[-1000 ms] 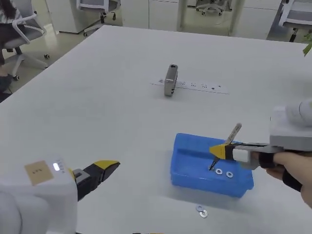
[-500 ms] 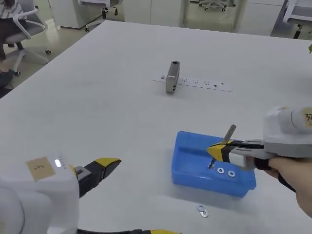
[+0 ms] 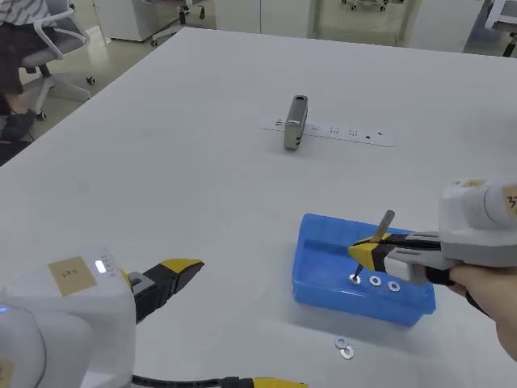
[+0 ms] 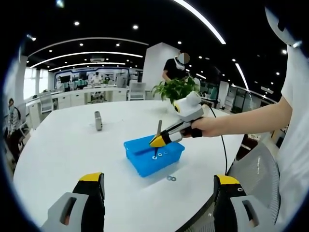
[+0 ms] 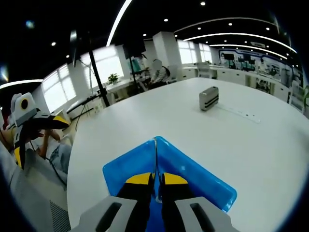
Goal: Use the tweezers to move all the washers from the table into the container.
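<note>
The tweezers are clamped, tilted, in the closed jaws of the right gripper, with their tips down inside the blue container beside two washers. Two loose washers are seen on the tabletop just near of the container. The left gripper is held with its jaws wide.

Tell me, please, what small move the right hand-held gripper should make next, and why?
Probably lift the tweezers out of the blue container toward the two washers on the table: the right hand-held gripper has their tips down among three washers inside, so that drop looks done.
</note>
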